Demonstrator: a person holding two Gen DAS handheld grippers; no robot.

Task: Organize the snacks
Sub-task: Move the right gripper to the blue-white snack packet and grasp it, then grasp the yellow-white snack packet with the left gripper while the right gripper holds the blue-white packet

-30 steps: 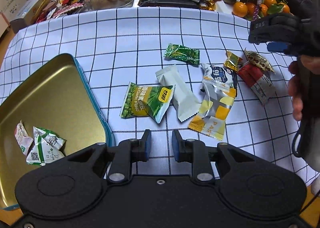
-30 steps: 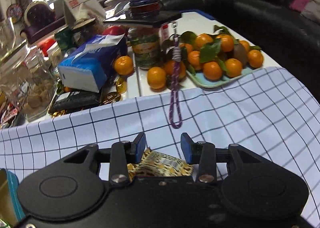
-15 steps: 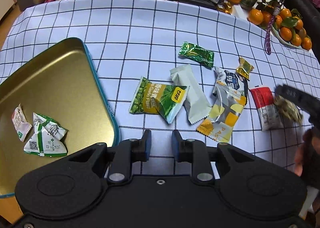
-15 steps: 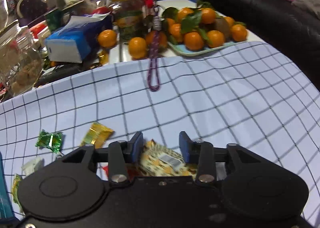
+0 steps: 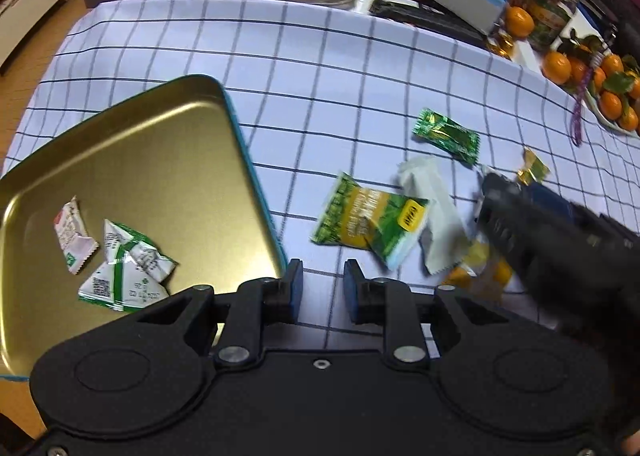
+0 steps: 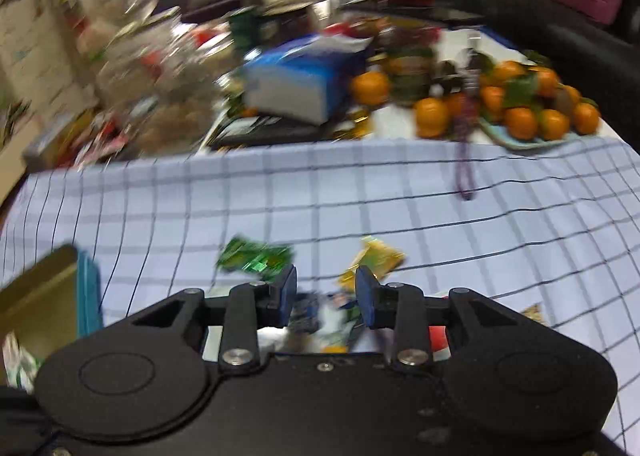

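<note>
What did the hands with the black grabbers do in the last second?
The right gripper swung left across the cloth, from the spotted packet at the right end to above the blue-and-yellow packet, jaws open and empty. The left gripper stayed open, and the tin kept its three snacks.

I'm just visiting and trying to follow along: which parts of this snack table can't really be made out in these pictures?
- Yellow packet, left wrist view: mostly hidden behind the right gripper, and blurred.
- Packets under the right gripper, right wrist view: smeared by motion blur, print unreadable.
- Gold tin, right wrist view: cut off by the left edge.
- Clutter behind the tissue box, right wrist view: blurred.
</note>
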